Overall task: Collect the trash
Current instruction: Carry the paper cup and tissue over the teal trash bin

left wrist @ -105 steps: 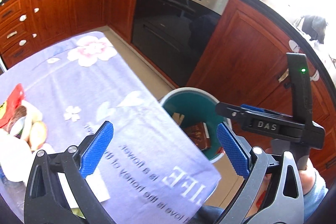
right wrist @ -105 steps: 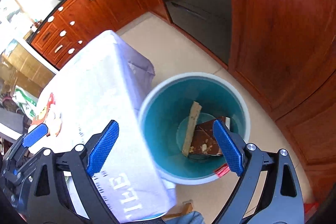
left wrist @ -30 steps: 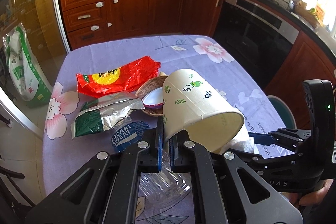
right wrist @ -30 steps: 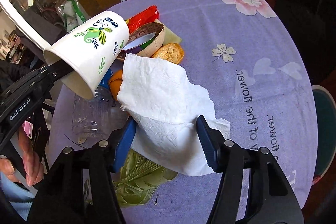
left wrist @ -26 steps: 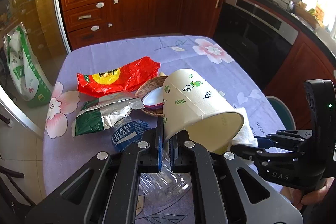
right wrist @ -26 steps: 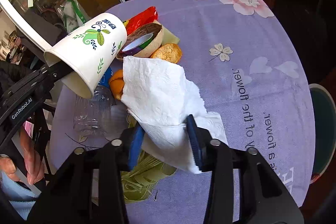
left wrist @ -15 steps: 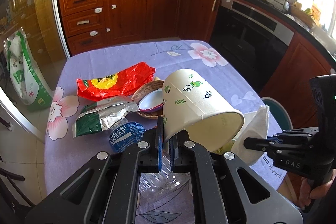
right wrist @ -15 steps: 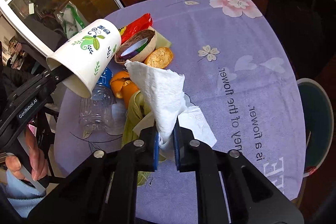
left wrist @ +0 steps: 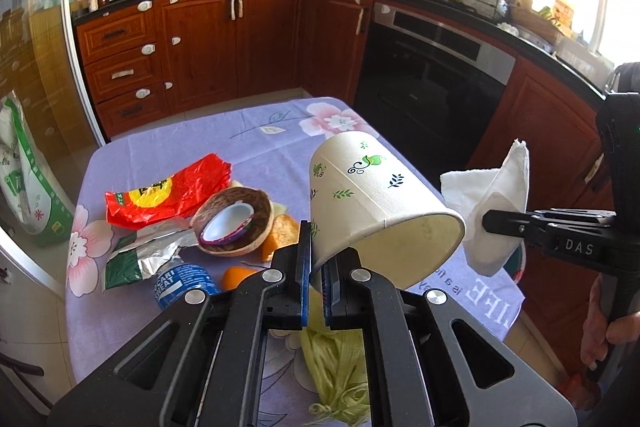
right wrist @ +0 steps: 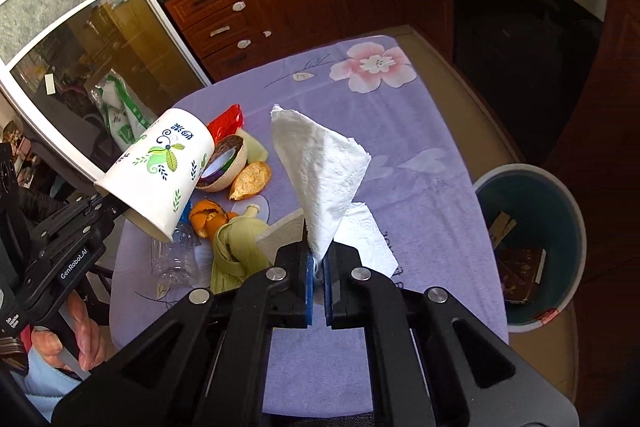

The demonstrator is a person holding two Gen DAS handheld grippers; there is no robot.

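My left gripper [left wrist: 316, 259] is shut on the rim of a white paper cup [left wrist: 372, 199] printed with green leaves, held tilted above the table; the same paper cup [right wrist: 160, 175] shows at the left of the right wrist view. My right gripper [right wrist: 316, 259] is shut on a white paper towel [right wrist: 324, 171], lifted off the cloth; the paper towel [left wrist: 496, 207] hangs at the right in the left wrist view. A teal trash bin [right wrist: 532, 247] with a white rim stands on the floor right of the table, with scraps inside.
On the purple flowered tablecloth [right wrist: 400, 131] lie a red wrapper [left wrist: 160, 191], a foil packet [left wrist: 140, 255], a coconut shell [left wrist: 236, 223], orange peel [right wrist: 208, 219], corn husks [right wrist: 236, 251], a clear bottle [right wrist: 176, 263] and another tissue [right wrist: 368, 239]. Wooden cabinets and an oven [left wrist: 432, 75] ring the room.
My right gripper closed on the paper towel and lifted it off the table. Both grippers rose, and the cup stayed pinched in the left one.
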